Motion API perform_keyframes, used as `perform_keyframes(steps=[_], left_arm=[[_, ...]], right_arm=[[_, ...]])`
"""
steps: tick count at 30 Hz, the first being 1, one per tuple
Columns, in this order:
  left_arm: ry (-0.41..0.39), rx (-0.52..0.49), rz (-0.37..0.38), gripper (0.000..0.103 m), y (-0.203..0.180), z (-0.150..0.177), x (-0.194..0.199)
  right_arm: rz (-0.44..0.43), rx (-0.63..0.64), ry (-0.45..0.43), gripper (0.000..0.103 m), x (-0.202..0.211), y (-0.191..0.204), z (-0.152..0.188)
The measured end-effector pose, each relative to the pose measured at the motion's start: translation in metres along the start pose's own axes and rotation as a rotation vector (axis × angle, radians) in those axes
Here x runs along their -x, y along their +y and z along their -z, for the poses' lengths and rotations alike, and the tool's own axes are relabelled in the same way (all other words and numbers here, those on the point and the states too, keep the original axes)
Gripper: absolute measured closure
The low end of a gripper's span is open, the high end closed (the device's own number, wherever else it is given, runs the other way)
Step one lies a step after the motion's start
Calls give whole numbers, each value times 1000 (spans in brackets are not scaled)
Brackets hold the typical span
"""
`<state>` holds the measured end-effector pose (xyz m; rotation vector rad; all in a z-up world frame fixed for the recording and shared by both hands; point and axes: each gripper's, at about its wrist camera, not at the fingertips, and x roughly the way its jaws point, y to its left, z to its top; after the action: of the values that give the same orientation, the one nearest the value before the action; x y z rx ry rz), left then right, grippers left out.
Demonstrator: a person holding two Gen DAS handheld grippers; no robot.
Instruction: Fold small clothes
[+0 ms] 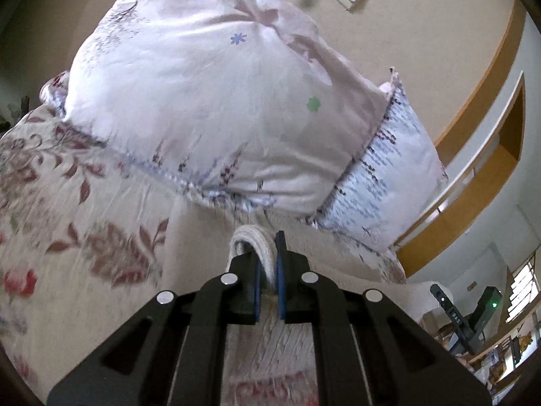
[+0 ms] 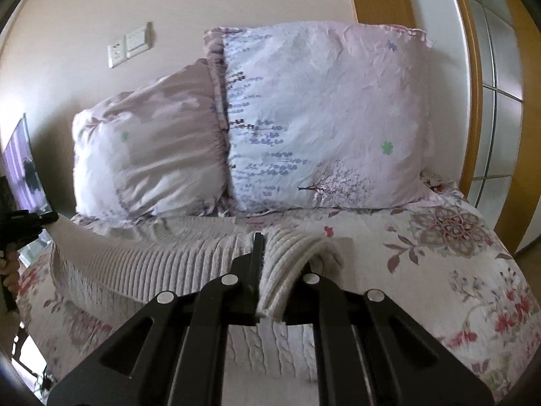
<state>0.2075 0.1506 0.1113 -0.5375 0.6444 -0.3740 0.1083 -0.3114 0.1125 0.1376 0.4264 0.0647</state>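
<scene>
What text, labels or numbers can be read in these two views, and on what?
"DAS": white letters on the black device at the lower right of the left wrist view, possibly part of a longer word.
Pillows and sheet: flower prints only, no writing.
Wall switches: no legible marks.
Nothing else readable.

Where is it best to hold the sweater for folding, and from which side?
At the ribbed hem corners, coming from the near side along the bed. The sweater is knit and floppy; its thick ribbed edge bunches well. The right gripper and the left gripper are each shut on such an edge.
</scene>
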Motion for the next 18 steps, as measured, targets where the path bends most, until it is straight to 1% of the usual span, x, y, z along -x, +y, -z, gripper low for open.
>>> perform_keyframes(steps=[4, 7, 8, 14, 18], left_arm=[[11, 20, -23, 96, 8, -12, -32], [31, 54, -37, 96, 19, -17, -57], [43, 66, -47, 96, 24, -17, -66], [112, 145, -76, 96, 51, -7, -104], [139, 182, -65, 96, 61, -4, -116]], right_arm=[[11, -44, 30, 96, -35, -9, -4], [6, -100, 85, 96, -65, -21, -1], [0, -134, 117, 96, -78, -26, 0], [-14, -258, 238, 96, -123, -46, 16], [-23, -324, 292, 95, -143, -54, 22]])
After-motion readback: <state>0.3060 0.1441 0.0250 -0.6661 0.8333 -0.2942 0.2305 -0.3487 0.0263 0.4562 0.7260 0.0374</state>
